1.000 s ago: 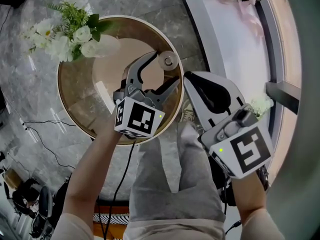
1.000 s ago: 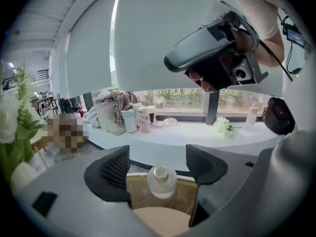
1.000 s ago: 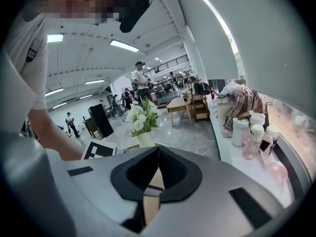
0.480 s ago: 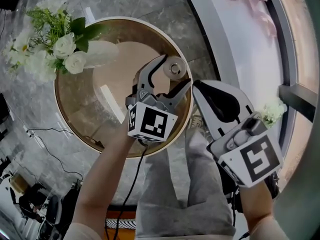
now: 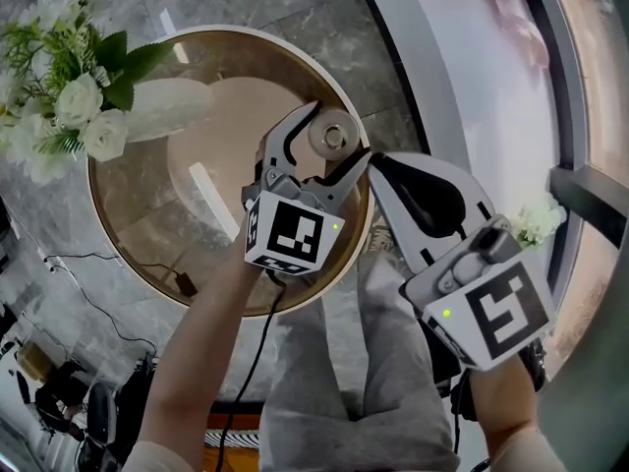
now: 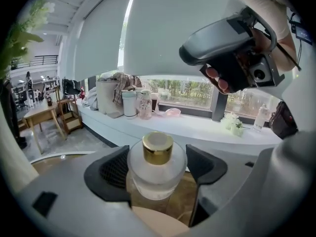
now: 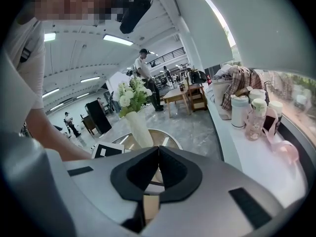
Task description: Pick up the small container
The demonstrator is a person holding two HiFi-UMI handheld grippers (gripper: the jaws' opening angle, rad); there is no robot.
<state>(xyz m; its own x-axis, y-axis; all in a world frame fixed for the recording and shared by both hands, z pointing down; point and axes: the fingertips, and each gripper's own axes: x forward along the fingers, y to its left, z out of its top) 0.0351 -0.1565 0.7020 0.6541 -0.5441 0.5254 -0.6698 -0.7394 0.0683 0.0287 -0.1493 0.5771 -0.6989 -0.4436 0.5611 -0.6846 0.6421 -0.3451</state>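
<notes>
The left gripper (image 6: 158, 168) has its jaws wide apart with the small container (image 5: 332, 136) standing upright between them. In the left gripper view a clear gap shows between the jar and the right-hand pad. The left-hand pad sits right against the jar's side, and I cannot tell whether it touches. Nothing is clamped. The container is a round frosted jar with a gold cap (image 6: 158, 148). It rests on the round glass table (image 5: 128, 244), close to the edge nearest the right gripper.

On the far side of the table from the left gripper, well apart from the jar, a white vase (image 5: 162, 111) leans with white flowers (image 5: 74, 116) spilling past the rim. Straight ahead of the left gripper's jaws, beyond the table, runs a white window ledge (image 6: 197, 127) with cups and bottles (image 6: 129, 103) on it.

The right gripper (image 7: 158, 167) has its jaws pressed fully together with nothing between them. It hangs just beside the left gripper, off the table edge, above the person's grey trousers (image 5: 364, 362). Its tips point toward the jar but stay apart from it.
</notes>
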